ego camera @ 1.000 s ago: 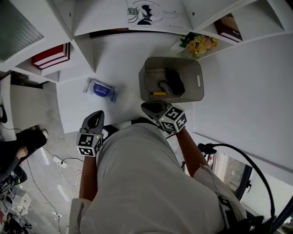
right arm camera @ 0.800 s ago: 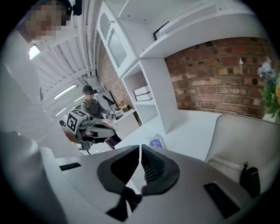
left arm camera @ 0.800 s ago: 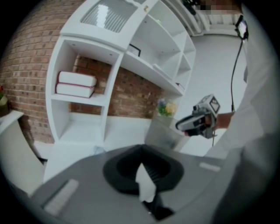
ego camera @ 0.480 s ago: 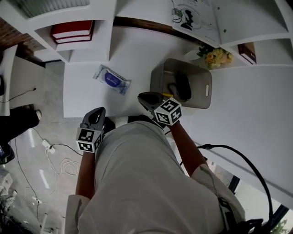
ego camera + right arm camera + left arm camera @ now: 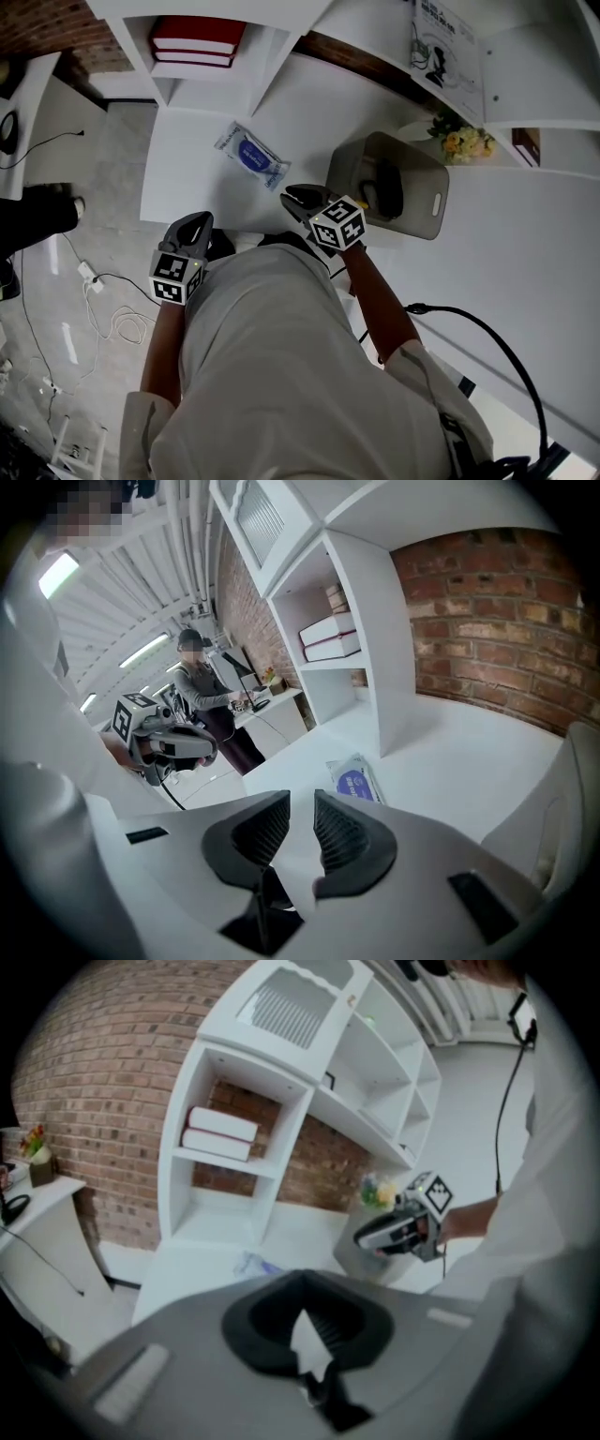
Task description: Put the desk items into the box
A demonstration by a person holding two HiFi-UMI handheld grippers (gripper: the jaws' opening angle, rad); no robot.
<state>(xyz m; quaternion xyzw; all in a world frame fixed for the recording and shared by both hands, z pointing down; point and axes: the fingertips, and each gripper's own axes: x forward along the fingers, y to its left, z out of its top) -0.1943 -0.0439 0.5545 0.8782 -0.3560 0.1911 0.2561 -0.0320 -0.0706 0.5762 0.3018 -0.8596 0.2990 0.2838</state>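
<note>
The right tongs [image 5: 300, 822] are opening, with nothing between the pads; the left tongs [image 5: 300, 1283] are together and empty; both hover at the near edge of the surface [image 5: 319, 122]; the wipes packet [image 5: 251, 157] lies flat ahead of them; the grey box [image 5: 349, 169] stands just right of the right tongs, with dark items inside; the shelf uprights [image 5: 272, 70] rise behind the packet.

Box [image 5: 433, 202]: top open, approach from above free; dark items already lie inside. Left of box: broad bare worktop [image 5: 309, 122], only flat wipes pack [image 5: 251, 157] lying there, well apart from box. Further left of box, beyond pack: white shelf upright [image 5: 272, 66] and red books [image 5: 199, 37] in compartment close off worktop's far edge. Behind box, toward right: flowers [image 5: 466, 143] just beside rim, tight gap. Right of box: bare worktop, wide passage.
</note>
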